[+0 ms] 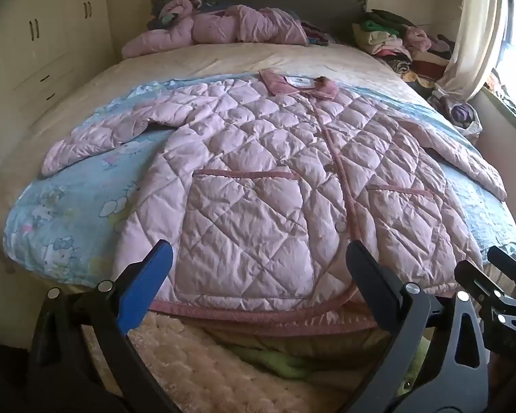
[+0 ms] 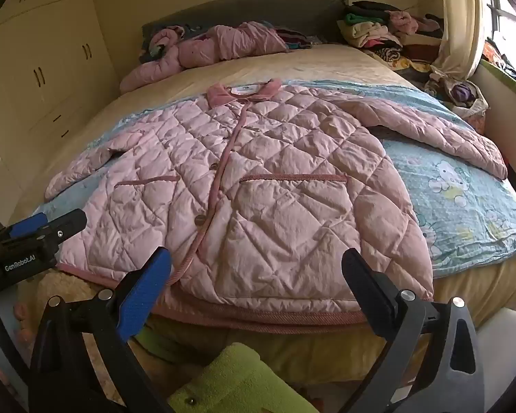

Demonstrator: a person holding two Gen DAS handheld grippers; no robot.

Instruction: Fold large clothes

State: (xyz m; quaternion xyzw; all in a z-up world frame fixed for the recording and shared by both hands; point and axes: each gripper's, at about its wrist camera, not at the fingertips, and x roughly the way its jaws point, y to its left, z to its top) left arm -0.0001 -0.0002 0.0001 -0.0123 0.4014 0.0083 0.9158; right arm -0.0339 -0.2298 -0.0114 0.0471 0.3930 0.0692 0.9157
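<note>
A pink quilted coat [image 1: 258, 179] lies flat mid-frame on a blue cartoon blanket [image 1: 68, 227] over the bed [image 1: 223, 58]; cupboards [image 1: 44, 44] upper left, curtain [image 1: 471, 34] upper right — left gripper [image 1: 258, 258] and right gripper [image 2: 256, 261] both gape wide, empty, near the hem.

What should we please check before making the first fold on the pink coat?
1. Coat spread flat, front up: ok.
2. Both sleeves laid out to the sides: ok.
3. Left hand-held gripper open and empty: ok.
4. Right hand-held gripper open and empty: ok.
5. Hem within the bed edge: not ok, it overhangs.
6. Buttons all fastened: cannot tell.
</note>
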